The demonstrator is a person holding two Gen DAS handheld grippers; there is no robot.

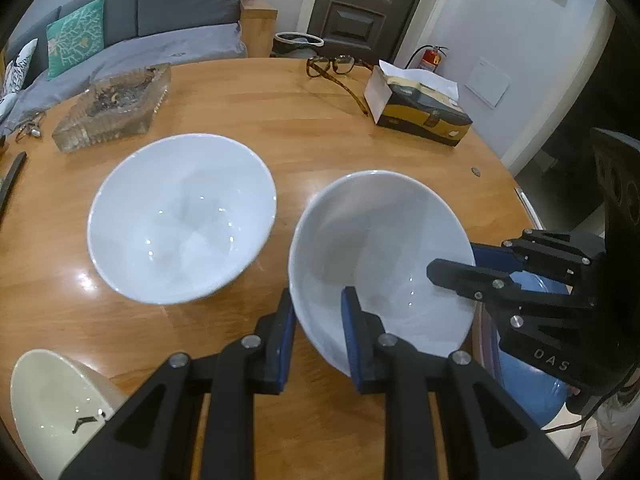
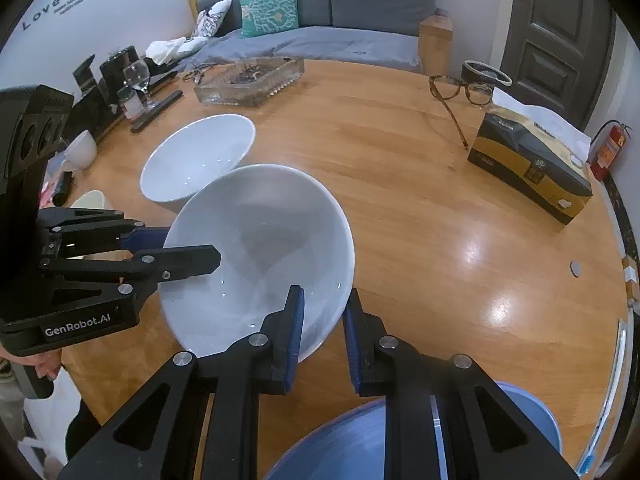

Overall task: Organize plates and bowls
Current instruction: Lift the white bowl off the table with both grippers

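Two round white ceramic bowls [image 1: 182, 220] [image 1: 380, 264], one cream cup [image 1: 52, 408], one glass ashtray [image 1: 116, 108], one pair of tortoiseshell glasses [image 1: 332, 66], one black-and-gold tissue box [image 1: 420, 108].

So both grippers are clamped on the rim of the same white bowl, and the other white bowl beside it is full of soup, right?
Not quite. The left gripper and right gripper do both clamp the rim of the near white bowl, but the other white bowl is empty, not full of soup; the left wrist view looks straight into it.
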